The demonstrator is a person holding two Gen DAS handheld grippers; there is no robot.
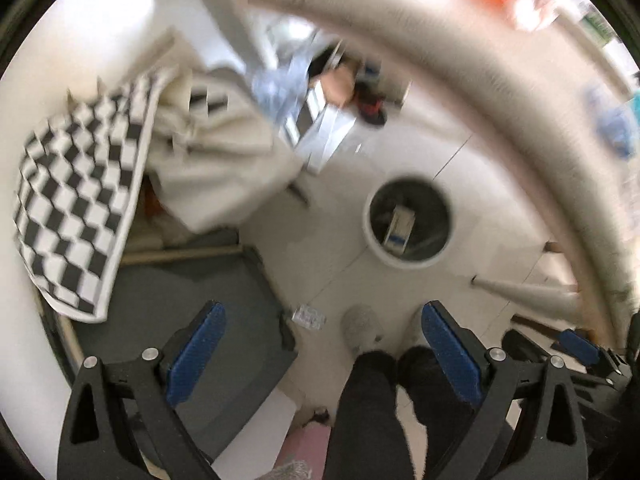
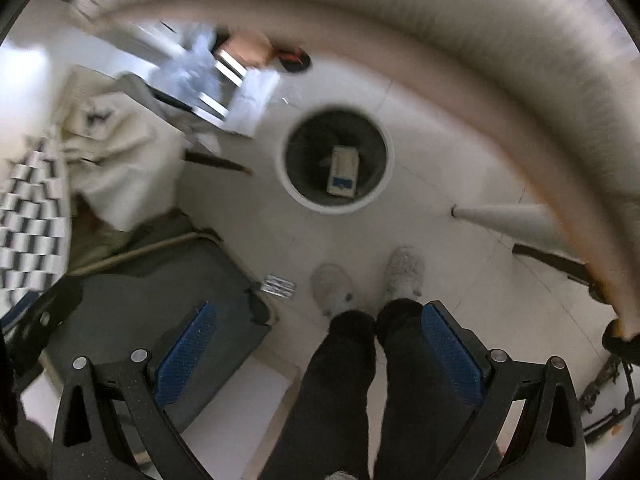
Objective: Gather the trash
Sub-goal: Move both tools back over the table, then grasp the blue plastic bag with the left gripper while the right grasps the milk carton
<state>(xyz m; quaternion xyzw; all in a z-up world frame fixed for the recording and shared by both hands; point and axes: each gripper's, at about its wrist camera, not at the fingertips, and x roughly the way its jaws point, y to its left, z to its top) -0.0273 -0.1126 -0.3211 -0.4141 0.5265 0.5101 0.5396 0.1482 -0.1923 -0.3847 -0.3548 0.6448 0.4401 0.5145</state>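
A round white trash bin [image 1: 408, 262] [image 2: 290, 192] stands on the pale floor, with a small carton [image 1: 400, 228] [image 2: 343, 174] lying inside it. A small clear plastic wrapper [image 1: 308, 316] [image 2: 277, 286] lies on the floor beside a grey seat. My left gripper [image 1: 324, 344] is open and empty, high above the floor. My right gripper [image 2: 316, 344] is open and empty too; it also shows at the right edge of the left wrist view [image 1: 576, 344]. Both views are blurred.
The person's legs and grey slippers [image 1: 362, 326] [image 2: 332, 288] stand below the grippers. A grey chair seat [image 1: 176, 320] [image 2: 152, 292] is at the left, with a checkered cloth [image 1: 76, 208] beyond it. A round table edge [image 1: 500, 92] [image 2: 440, 28] curves overhead. A table leg [image 2: 504, 218] slants at right.
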